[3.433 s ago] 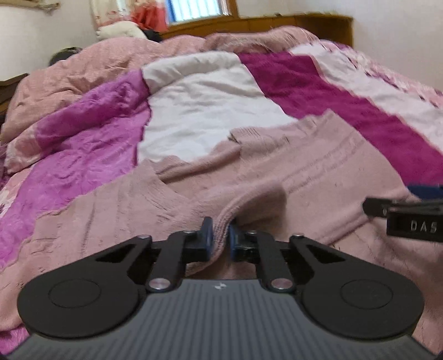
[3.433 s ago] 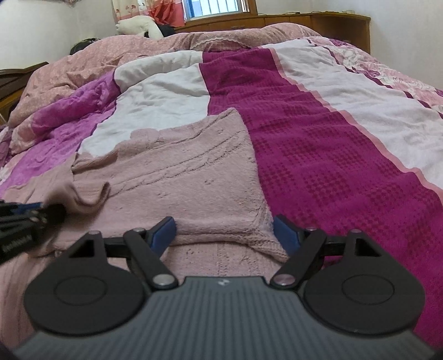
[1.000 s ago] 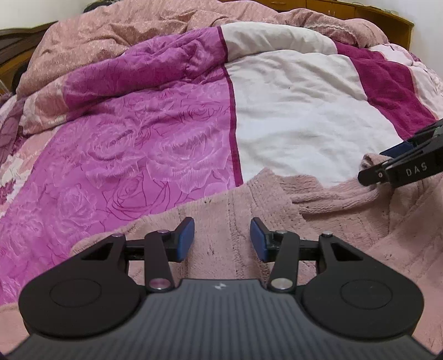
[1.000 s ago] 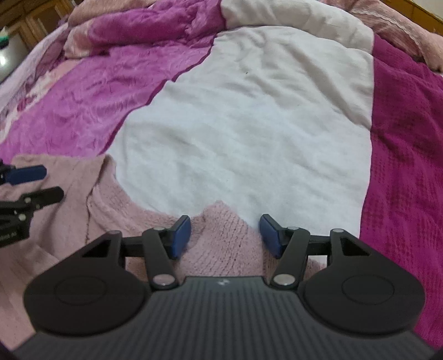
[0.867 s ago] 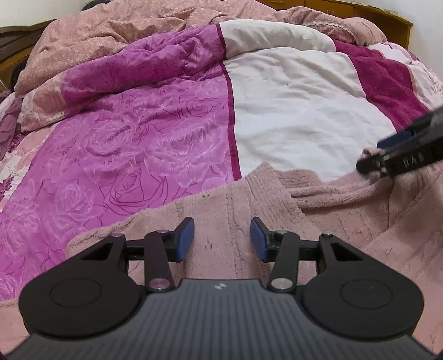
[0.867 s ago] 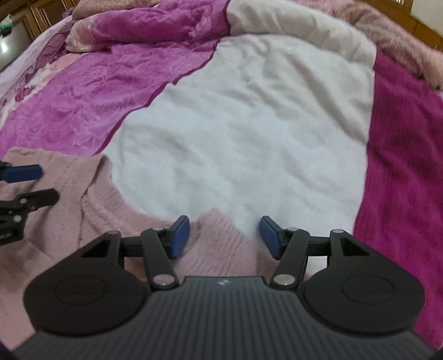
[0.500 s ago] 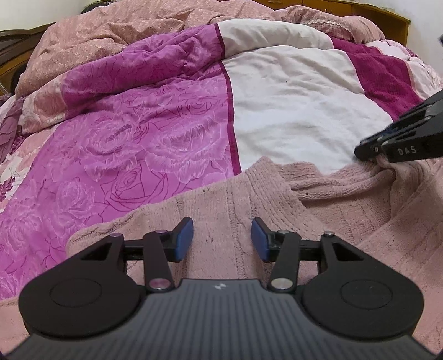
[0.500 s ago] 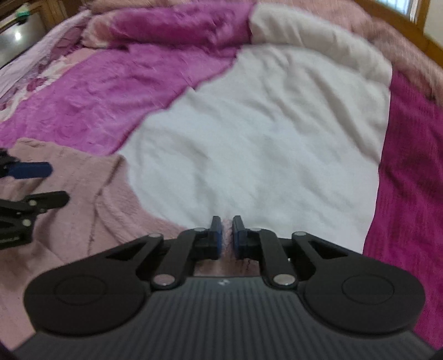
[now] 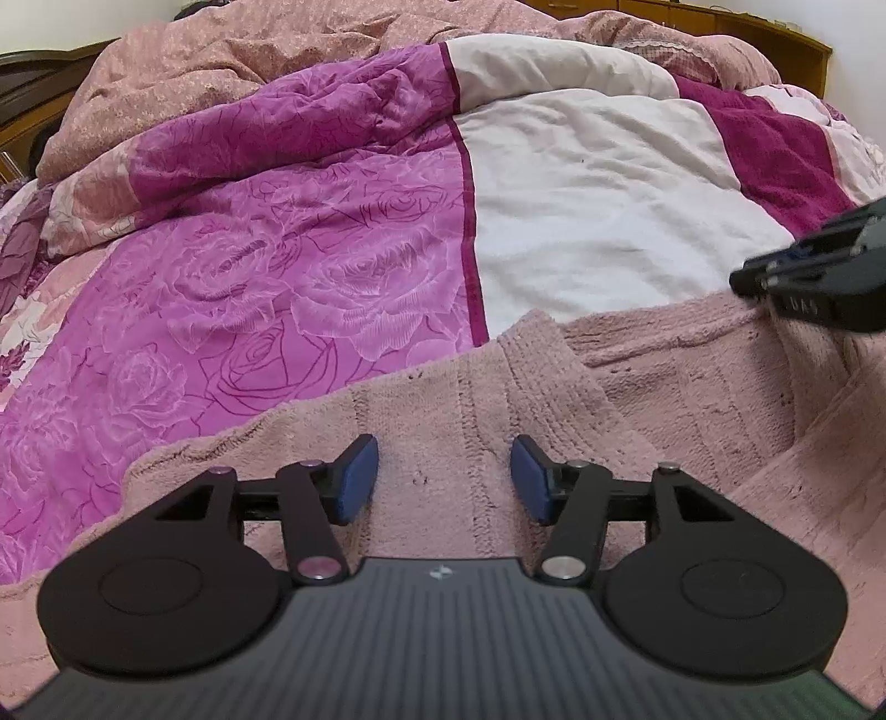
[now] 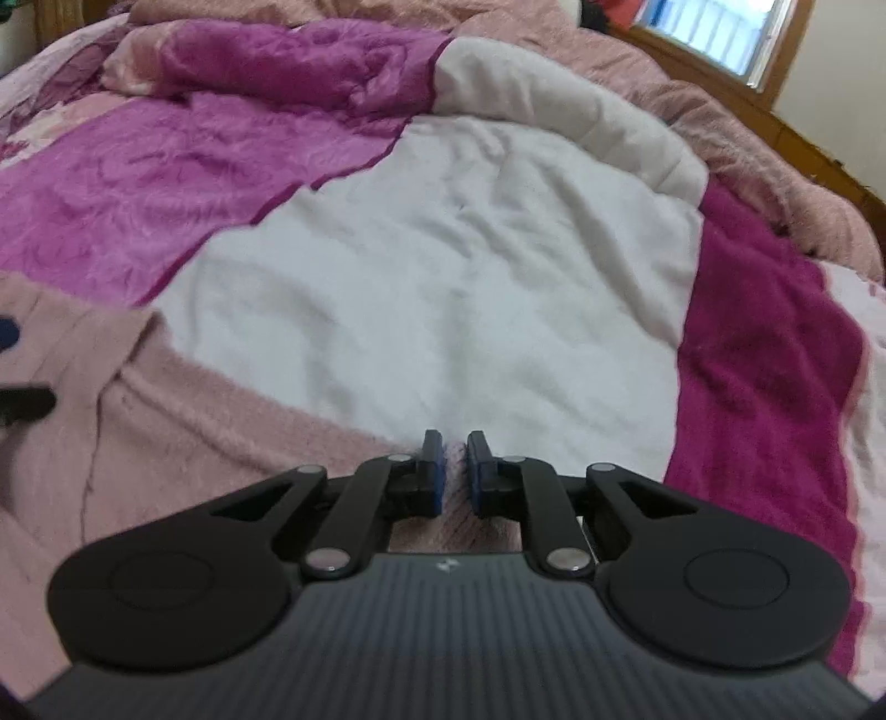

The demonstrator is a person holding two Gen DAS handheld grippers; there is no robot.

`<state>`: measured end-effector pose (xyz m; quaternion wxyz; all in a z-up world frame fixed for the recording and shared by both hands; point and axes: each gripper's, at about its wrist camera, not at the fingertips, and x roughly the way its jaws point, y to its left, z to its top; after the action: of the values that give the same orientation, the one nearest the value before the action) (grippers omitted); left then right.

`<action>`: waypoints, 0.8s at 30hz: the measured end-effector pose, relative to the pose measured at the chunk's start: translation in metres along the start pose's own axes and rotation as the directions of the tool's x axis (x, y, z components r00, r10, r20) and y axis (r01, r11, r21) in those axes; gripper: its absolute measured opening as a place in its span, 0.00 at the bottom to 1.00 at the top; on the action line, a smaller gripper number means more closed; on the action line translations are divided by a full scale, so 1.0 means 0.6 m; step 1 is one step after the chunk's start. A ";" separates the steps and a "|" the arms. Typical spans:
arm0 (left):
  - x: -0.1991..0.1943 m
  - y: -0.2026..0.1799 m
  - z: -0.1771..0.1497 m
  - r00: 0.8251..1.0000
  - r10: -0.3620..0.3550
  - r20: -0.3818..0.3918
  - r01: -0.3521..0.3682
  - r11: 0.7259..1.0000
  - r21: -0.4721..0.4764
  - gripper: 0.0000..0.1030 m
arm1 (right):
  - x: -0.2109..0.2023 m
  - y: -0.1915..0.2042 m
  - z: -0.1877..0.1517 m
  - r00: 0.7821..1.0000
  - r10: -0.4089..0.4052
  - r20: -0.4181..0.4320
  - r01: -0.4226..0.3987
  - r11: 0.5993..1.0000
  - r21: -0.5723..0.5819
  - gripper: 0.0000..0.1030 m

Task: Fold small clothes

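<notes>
The surface is a bed (image 9: 609, 183) covered with a patchwork quilt (image 9: 310, 266): a bright pink panel with a rose pattern, one white panel in the middle and one dark magenta panel on the other side. At the far edge of the bed a dusty pink blanket (image 9: 249, 61) lies bunched up, and behind it runs a wooden headboard (image 9: 764, 27). In the right wrist view one window (image 10: 720, 33) shows in the far corner of the room.

There is one garment, a pink knitted sweater (image 9: 664, 399), spread on the near edge of the bed, over the pink and white panels.

There are two claws. The left claw (image 9: 444, 481) stands spread above the ribbed part of the sweater; its jaws have just been opening and the pads do not press the knit. The right claw (image 10: 454, 473) is pressed together and pinches the far edge of the sweater where it meets the white panel.
</notes>
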<state>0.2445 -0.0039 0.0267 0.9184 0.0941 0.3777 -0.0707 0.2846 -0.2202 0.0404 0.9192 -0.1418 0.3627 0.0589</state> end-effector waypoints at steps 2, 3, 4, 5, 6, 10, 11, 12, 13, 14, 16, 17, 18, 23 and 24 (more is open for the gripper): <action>-0.002 0.003 -0.001 1.000 0.000 0.004 0.000 1.000 -0.006 0.61 | -0.018 0.001 0.013 0.999 0.020 0.040 -0.022 0.998 0.052 0.37; -0.003 0.005 -0.001 1.000 0.002 0.007 -0.002 1.000 -0.014 0.61 | -0.028 0.003 0.019 0.997 0.035 0.065 -0.040 0.997 0.071 0.42; -0.004 0.008 -0.001 1.000 0.006 0.009 -0.006 1.000 -0.023 0.61 | -0.037 0.008 0.023 0.995 0.051 0.084 -0.058 0.995 0.083 0.46; -0.005 0.011 -0.001 1.000 0.010 0.012 -0.009 1.000 -0.030 0.61 | -0.044 0.015 0.029 0.992 0.079 0.101 -0.088 0.992 0.087 0.46; -0.005 0.013 0.000 1.000 0.015 0.013 -0.014 0.999 -0.034 0.61 | -0.048 0.024 0.034 0.988 0.111 0.104 -0.120 0.989 0.081 0.46; -0.008 0.028 0.001 0.999 0.036 0.014 -0.035 0.997 -0.067 0.61 | -0.041 0.069 0.050 0.965 0.249 0.081 -0.255 0.965 0.068 0.46; -0.010 0.032 0.001 0.999 0.037 0.013 -0.036 0.997 -0.075 0.61 | -0.035 0.078 0.052 0.957 0.282 0.071 -0.287 0.955 0.073 0.46; -0.012 0.034 0.000 0.999 0.039 0.013 -0.038 0.996 -0.078 0.61 | -0.028 0.086 0.053 0.951 0.305 0.059 -0.309 0.948 0.077 0.46; -0.014 0.036 -0.001 0.999 0.043 0.013 -0.042 0.996 -0.078 0.61 | -0.021 0.093 0.054 0.946 0.322 0.042 -0.324 0.942 0.081 0.46; -0.015 0.038 -0.002 0.999 0.047 0.012 -0.046 0.996 -0.075 0.61 | -0.012 0.100 0.054 0.943 0.331 0.024 -0.331 0.939 0.095 0.46; -0.017 0.038 -0.006 0.999 0.052 0.015 -0.051 0.997 -0.063 0.62 | 0.002 0.110 0.051 0.934 0.356 -0.014 -0.351 0.927 0.132 0.46; -0.017 0.038 -0.007 0.998 0.056 0.016 -0.055 0.997 -0.056 0.62 | 0.010 0.114 0.050 0.931 0.364 -0.033 -0.356 0.923 0.147 0.44; -0.016 0.037 -0.008 0.998 0.062 0.017 -0.062 0.997 -0.050 0.62 | 0.013 0.120 0.048 0.932 0.361 -0.041 -0.353 0.925 0.140 0.34; 0.004 0.036 -0.015 0.996 0.086 0.004 -0.086 0.995 -0.050 0.72 | 0.017 0.155 0.050 0.964 0.267 0.004 -0.267 0.963 0.044 0.10; 0.010 0.037 -0.016 0.995 0.095 -0.001 -0.095 0.994 -0.048 0.74 | 0.018 0.159 0.051 0.971 0.240 0.010 -0.240 0.970 0.034 0.10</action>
<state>0.2465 0.0196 0.0184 0.9230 0.0897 0.3737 -0.0179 0.2924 -0.1201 0.0339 0.9087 -0.0806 0.3755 0.1637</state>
